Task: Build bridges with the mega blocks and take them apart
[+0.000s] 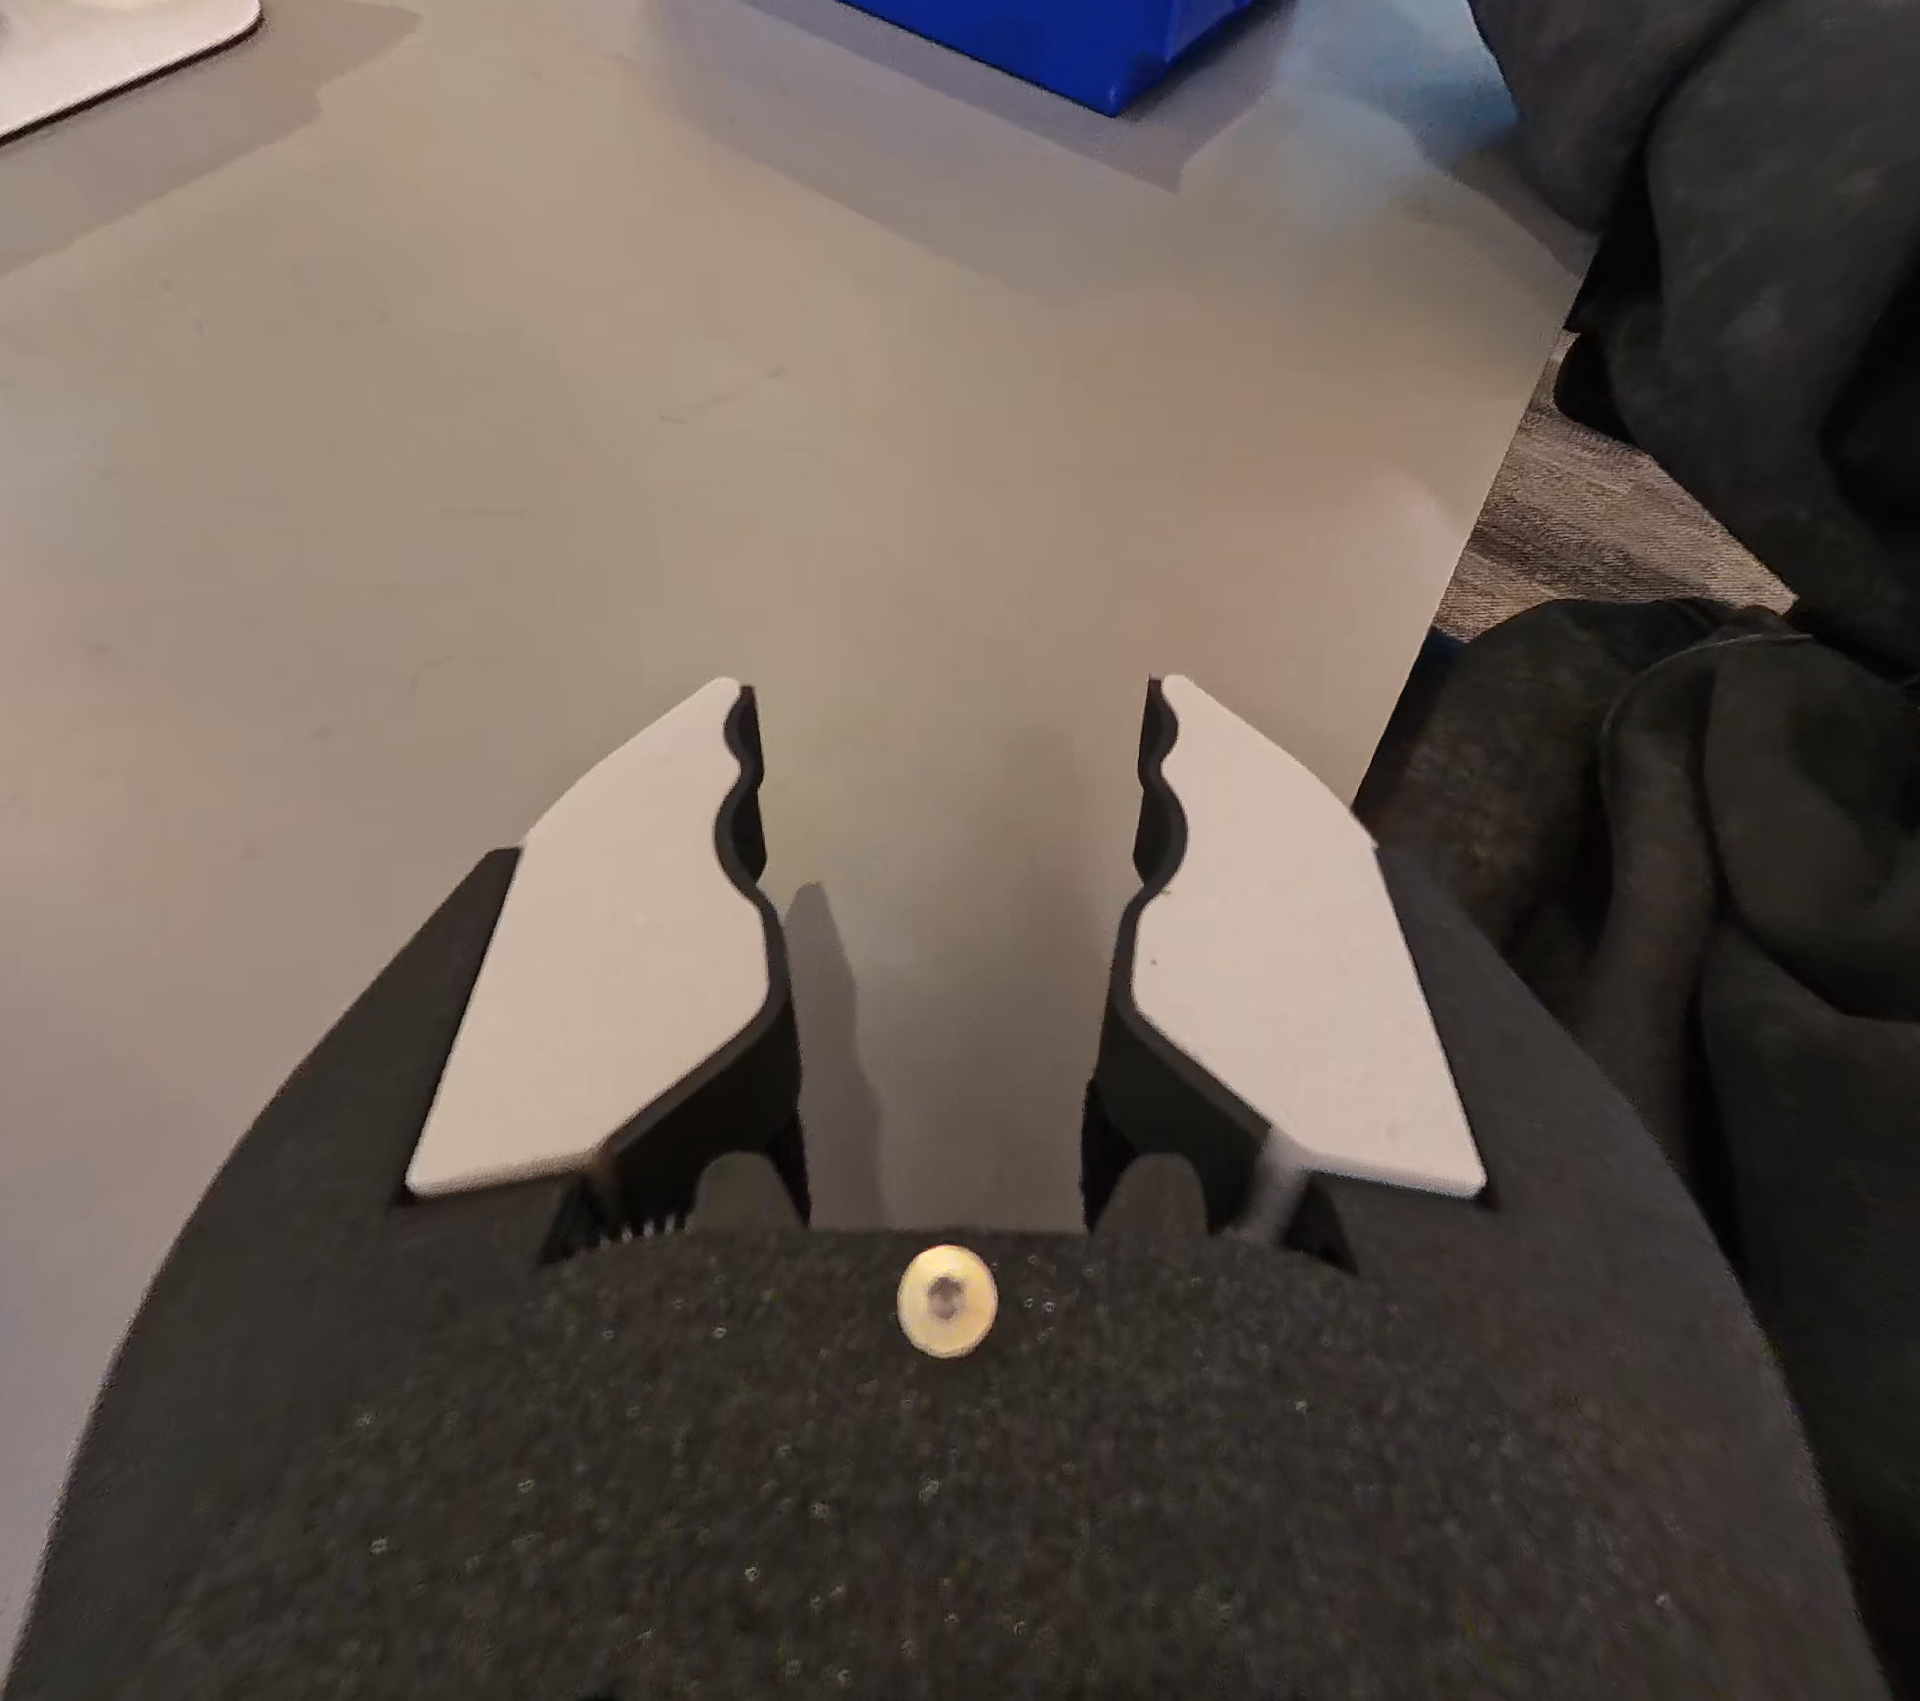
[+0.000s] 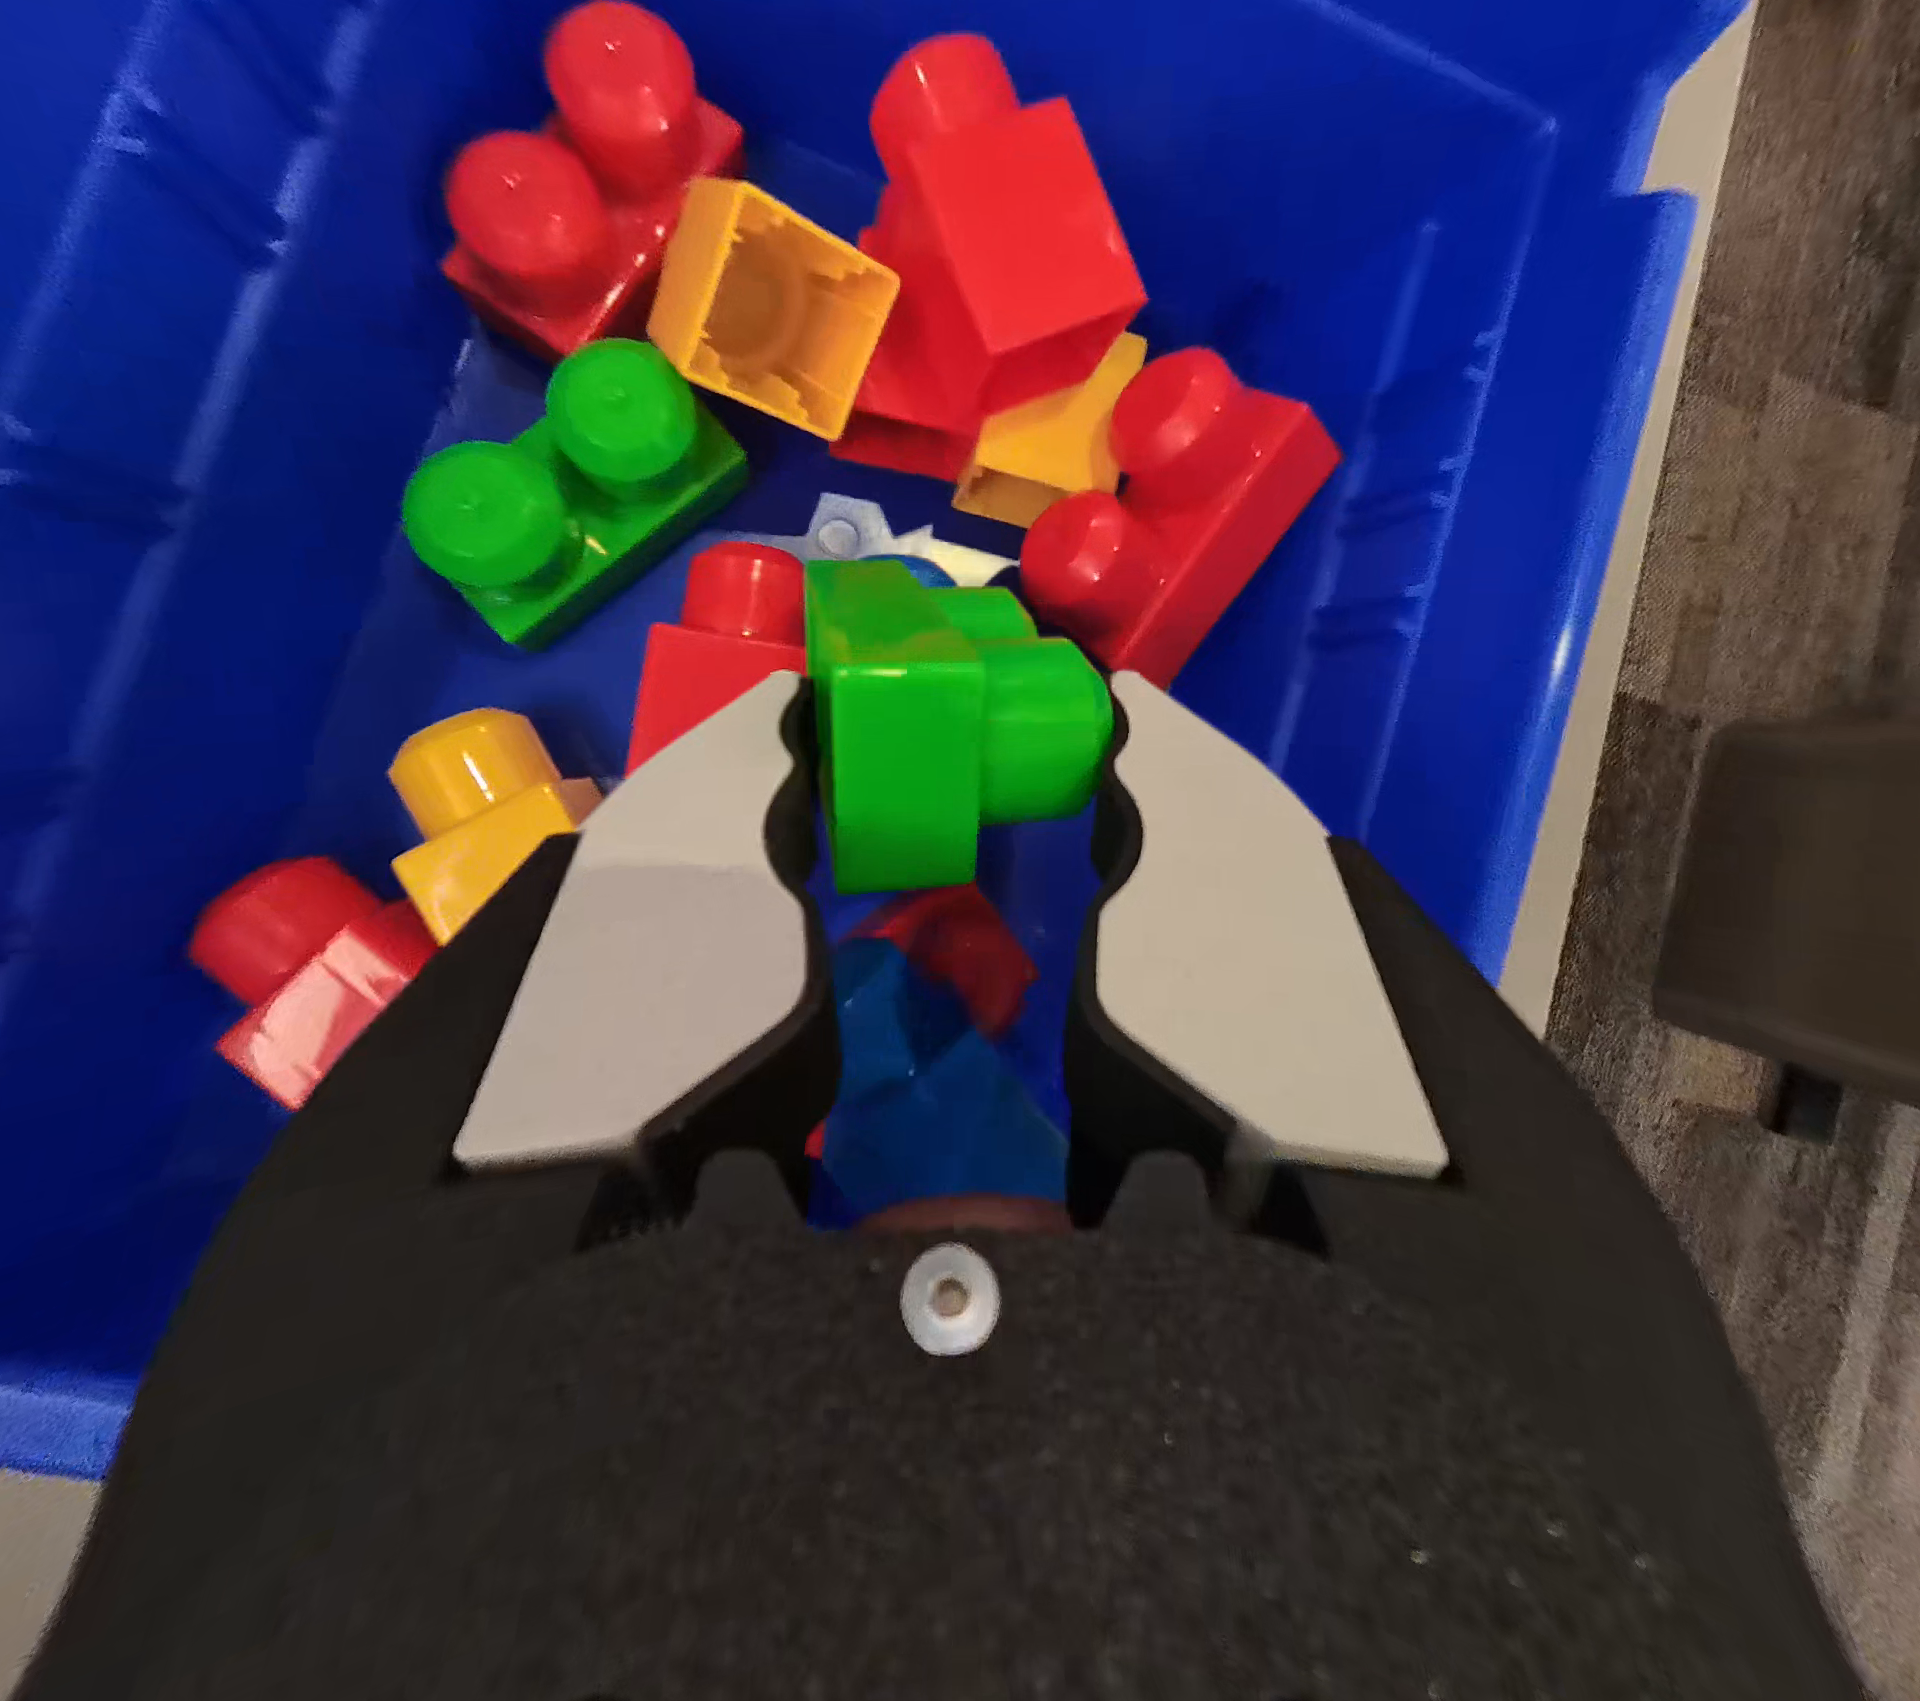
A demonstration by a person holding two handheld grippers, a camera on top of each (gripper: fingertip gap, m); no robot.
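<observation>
The right claw (image 2: 951, 716) grips a green block (image 2: 914, 758) above the blue bin (image 2: 260, 301), where red, yellow and green blocks lie. The left claw (image 1: 951, 706) hangs released over the bare worktop (image 1: 623, 404), near that bin.

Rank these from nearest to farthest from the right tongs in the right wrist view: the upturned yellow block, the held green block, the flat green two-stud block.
1. Held green block, between the right tongs.
2. Flat green two-stud block, ahead-left.
3. Upturned yellow block, farther ahead.
</observation>
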